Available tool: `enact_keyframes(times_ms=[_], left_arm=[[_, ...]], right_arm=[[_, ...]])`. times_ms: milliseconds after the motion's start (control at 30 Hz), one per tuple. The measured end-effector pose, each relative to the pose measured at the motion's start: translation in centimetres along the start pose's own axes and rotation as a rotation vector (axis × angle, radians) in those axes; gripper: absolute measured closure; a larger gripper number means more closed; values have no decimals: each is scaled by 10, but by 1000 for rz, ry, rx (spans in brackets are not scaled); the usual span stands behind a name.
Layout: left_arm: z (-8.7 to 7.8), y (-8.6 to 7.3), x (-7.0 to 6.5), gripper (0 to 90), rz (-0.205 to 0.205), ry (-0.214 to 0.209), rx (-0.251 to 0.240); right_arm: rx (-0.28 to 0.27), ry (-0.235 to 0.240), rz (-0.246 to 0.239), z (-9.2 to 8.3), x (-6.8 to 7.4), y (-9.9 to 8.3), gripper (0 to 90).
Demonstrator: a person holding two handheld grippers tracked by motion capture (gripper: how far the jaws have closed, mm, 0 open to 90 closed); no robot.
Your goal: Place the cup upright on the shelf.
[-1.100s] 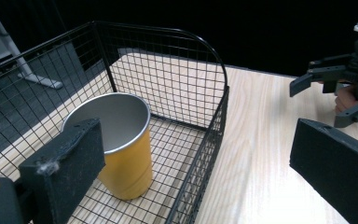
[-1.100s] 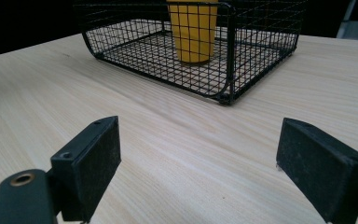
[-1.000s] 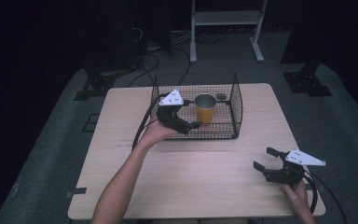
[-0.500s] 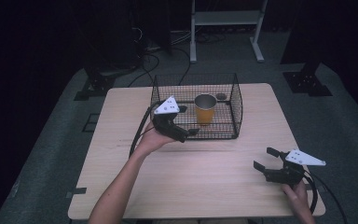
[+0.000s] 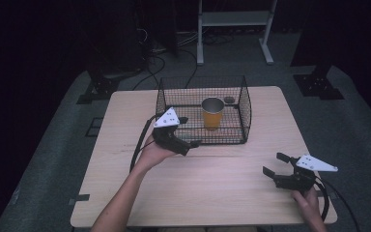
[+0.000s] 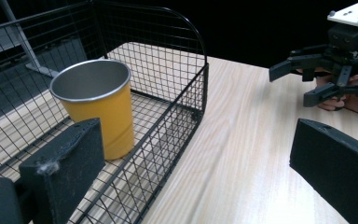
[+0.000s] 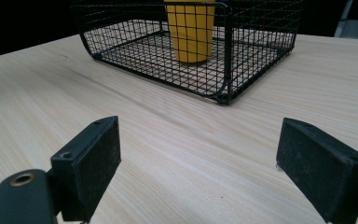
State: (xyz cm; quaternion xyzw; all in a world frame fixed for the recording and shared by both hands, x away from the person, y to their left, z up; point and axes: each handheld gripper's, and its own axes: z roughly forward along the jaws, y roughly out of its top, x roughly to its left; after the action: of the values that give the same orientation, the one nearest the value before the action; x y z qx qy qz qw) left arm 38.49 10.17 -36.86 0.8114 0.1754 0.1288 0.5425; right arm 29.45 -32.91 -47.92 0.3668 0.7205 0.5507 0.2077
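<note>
Light wood table [image 5: 222, 193] fills frame centre; black wire basket [image 5: 245, 104] sits on it upper centre, small dark disc [image 5: 229, 100] just behind.

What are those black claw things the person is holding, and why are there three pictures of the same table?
The black claws are grippers, like big tweezers with two flat jaws. A person holds one in each hand. The left gripper is beside the front of the wire basket, and the right gripper is low over the near right part of the wooden table. Both have their jaws spread open and hold nothing.

One picture comes from a camera high above, looking down on the table. The other two come from little cameras riding on the grippers, so you see each one's own black jaws at the bottom.

Inside the basket stands a yellow cup with a shiny metal inside, upright. A small dark round thing lies behind the cup; I cannot tell what it is.
</note>
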Motion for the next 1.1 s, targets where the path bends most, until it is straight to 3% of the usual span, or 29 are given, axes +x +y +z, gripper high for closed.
enact_keyframes(times_ms=[367,1100], left_arm=[[-11,-19,-9,26,-24,23,-7],[-26,-48,-28,26,-20,50,-16]], right_arm=[[2,-2,-5,0,0,0,127],[0,-8,-3,0,1,0,127]])
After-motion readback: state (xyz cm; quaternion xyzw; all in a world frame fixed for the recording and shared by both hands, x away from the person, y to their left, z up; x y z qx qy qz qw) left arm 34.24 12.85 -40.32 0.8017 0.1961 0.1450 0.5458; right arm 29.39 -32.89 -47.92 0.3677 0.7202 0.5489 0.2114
